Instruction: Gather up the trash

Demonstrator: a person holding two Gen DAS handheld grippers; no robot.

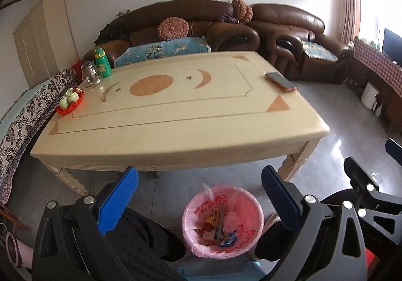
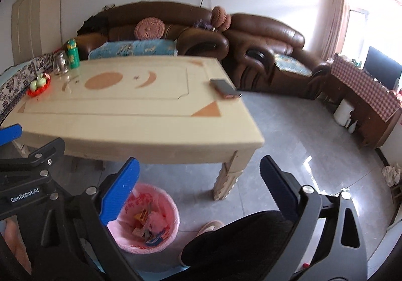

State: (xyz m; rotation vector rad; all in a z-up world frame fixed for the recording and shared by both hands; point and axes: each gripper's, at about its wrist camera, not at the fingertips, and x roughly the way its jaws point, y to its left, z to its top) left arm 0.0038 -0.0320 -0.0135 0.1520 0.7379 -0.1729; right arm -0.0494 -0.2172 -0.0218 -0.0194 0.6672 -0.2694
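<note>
A bin with a pink bag (image 1: pixel 222 220) stands on the floor in front of the table; it also shows in the right wrist view (image 2: pixel 147 218). Several pieces of trash (image 1: pixel 218 229) lie inside it, among them small boxes and wrappers (image 2: pixel 148 227). My left gripper (image 1: pixel 199 175) is open and empty, held above the bin. My right gripper (image 2: pixel 198 168) is open and empty, to the right of the bin, above the floor. The right gripper's body (image 1: pixel 371 188) shows at the right edge of the left wrist view.
A cream low table (image 1: pixel 176 135) holds a phone (image 1: pixel 281 81) at its right edge, a green bottle (image 1: pixel 102 62), a glass jug (image 1: pixel 90 76) and a red tray with green cups (image 1: pixel 69 102). Brown sofas (image 1: pixel 226 27) stand behind. The person's knees (image 2: pixel 241 243) are below the grippers.
</note>
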